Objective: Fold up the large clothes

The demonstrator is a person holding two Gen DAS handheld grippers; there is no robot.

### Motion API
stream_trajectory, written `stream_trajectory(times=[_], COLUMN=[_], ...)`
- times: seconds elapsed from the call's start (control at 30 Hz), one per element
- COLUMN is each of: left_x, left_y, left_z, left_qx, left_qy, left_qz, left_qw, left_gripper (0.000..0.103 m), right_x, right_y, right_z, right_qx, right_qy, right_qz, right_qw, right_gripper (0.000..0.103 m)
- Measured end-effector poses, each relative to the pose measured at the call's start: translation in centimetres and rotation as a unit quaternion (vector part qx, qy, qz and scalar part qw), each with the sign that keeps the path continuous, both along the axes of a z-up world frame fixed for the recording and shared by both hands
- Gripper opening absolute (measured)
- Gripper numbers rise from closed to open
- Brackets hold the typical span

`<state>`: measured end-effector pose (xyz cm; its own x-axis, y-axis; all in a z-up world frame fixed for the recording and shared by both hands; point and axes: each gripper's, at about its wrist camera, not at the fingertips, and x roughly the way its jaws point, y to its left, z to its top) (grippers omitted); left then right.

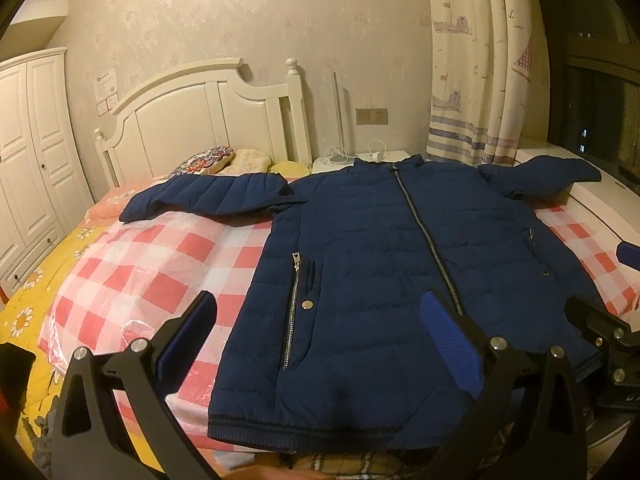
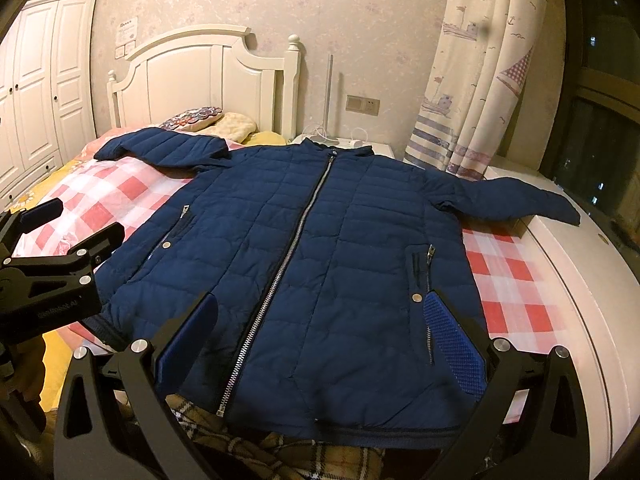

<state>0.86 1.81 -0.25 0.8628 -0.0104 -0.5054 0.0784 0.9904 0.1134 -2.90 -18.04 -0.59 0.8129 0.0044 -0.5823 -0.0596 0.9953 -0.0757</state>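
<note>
Both the left gripper (image 1: pixel 320 334) and the right gripper (image 2: pixel 320 330) hover wide apart and empty above the hem of the navy jacket (image 2: pixel 320 232). It lies flat, zipped, front up on the checked sheet (image 1: pixel 160 256) — sleeves spread toward the headboard (image 1: pixel 200 120). Folding looks unstarted — every fold remains.

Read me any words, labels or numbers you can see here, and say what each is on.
No text can be read for certain.
Embossed lettering on the left hand-held gripper body: too blurred.
Paper notices on the wall: print too small.
Navy jacket: no label or brand shows.
</note>
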Motion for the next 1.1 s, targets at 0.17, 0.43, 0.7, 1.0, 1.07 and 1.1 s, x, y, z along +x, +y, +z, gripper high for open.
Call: stream_trajectory(times=[0.17, 0.43, 0.7, 1.0, 1.07, 1.1], left_x=[-0.3, -0.4, -0.9, -1.4, -1.4, -1.5], left_y=[0.2, 0.3, 0.1, -0.1, -0.1, -0.1], left_z=[0.2, 0.4, 0.6, 0.7, 0.7, 0.7], left_qx=[-0.009, -0.010, -0.011, -0.009, -0.010, -0.010], left_qy=[-0.006, -0.014, -0.026, -0.036, -0.035, -0.035], left_qz=[-0.004, -0.007, -0.018, -0.024, -0.024, -0.024], left_qw=[0.9999, 0.9998, 0.9994, 0.9990, 0.9990, 0.9990], left_gripper=[0.101, 0.101, 0.101, 0.101, 0.101, 0.101], right_x=[-0.1, -0.1, -0.2, -0.3, -0.3, -0.3], right_y=[0.1, 0.2, 0.3, 0.3, 0.4, 0.4], right_z=[0.0, 0.0, 0.1, 0.2, 0.2, 0.2], right_qx=[0.001, 0.005, 0.009, 0.013, 0.013, 0.013], right_qy=[0.000, 0.000, -0.003, -0.004, -0.005, -0.004], right_qz=[0.002, 0.003, 0.005, 0.005, 0.004, 0.004], right_qw=[1.000, 1.000, 1.000, 1.000, 1.000, 1.000], right_gripper=[0.099, 0.099, 0.099, 0.099, 0.099, 0.099])
